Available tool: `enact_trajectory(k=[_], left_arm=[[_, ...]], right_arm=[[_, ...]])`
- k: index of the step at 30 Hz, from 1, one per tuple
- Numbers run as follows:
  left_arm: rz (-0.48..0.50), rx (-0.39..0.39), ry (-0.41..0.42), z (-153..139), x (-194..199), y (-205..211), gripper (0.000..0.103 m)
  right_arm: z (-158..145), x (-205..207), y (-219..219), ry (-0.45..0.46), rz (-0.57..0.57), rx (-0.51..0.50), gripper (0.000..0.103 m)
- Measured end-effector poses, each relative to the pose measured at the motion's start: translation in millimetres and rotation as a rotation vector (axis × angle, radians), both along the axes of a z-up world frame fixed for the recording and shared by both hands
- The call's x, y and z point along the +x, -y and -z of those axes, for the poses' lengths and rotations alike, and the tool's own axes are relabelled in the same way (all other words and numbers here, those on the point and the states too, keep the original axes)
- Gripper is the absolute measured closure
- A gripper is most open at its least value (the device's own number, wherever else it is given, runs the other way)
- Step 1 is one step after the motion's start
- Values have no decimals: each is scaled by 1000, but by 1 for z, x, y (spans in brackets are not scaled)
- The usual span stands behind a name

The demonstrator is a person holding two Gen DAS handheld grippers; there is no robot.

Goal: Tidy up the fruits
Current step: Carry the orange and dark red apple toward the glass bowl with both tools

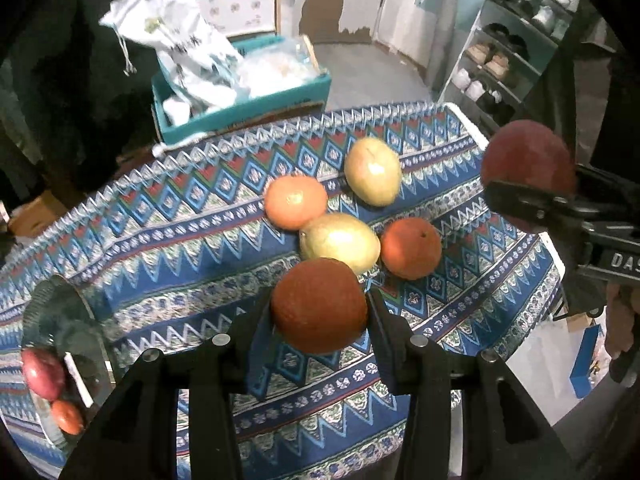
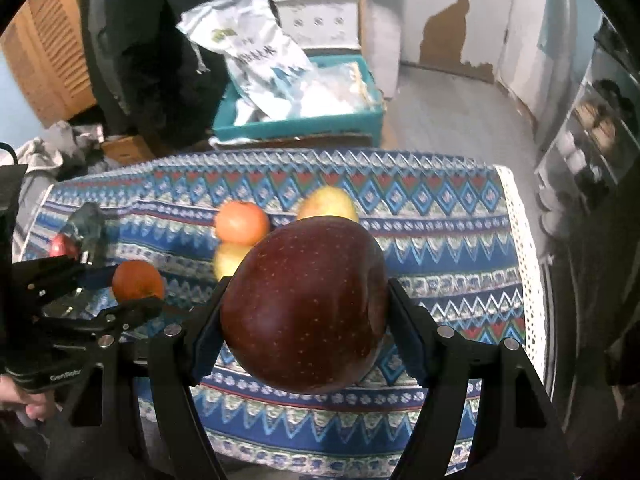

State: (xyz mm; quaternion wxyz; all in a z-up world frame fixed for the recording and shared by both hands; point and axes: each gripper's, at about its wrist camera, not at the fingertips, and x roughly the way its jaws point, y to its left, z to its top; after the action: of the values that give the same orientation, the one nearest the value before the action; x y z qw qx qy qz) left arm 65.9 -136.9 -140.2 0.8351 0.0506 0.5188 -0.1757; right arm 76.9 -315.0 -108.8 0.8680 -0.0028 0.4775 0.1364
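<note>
Both grippers loaded, both clear of the counter (image 1: 168, 240) with its blue patterned cloth.

Left gripper (image 1: 320, 320): jaws clamped on a round orange fruit (image 1: 320, 304), lower centre of the left wrist view.

Right gripper (image 2: 304, 316): jaws clamped on a large dark red apple (image 2: 304, 304), centre of the right wrist view; it also shows at the right edge of the left view.

Left on the cloth, mid-frame: two yellow-green pear-like fruits (image 1: 340, 242) (image 1: 373, 171) and two more oranges (image 1: 296, 202) (image 1: 411, 247), bunched and touching.

At lower left, a clear glass plate (image 1: 60, 320) already holds a small red apple (image 1: 42, 372) and an orange (image 1: 67, 416).

I judge the step to be carrying both fruits to that plate. To do it well:
- I keep the grip steady; the apple is wide and glossy, so it could slip.
- I bring one gripper in at a time so they don't collide.
- I lower each fruit into a free spot and let go only once it rests.
</note>
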Motion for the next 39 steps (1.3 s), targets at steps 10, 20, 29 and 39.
enact_trajectory(k=[10, 20, 29, 39], left_arm=[[-8, -7, 71, -33, -18, -22, 57], [-59, -27, 120, -57, -28, -59, 57], [-108, -35, 153, -71, -36, -91, 57], [-174, -48, 174, -81, -42, -131, 57]], right_arm=[[-33, -6, -38, 70, -72, 35, 30], [-59, -10, -80, 121, -161, 62, 30], [-72, -10, -118, 137, -233, 97, 30], [-81, -8, -161, 141, -301, 119, 30]])
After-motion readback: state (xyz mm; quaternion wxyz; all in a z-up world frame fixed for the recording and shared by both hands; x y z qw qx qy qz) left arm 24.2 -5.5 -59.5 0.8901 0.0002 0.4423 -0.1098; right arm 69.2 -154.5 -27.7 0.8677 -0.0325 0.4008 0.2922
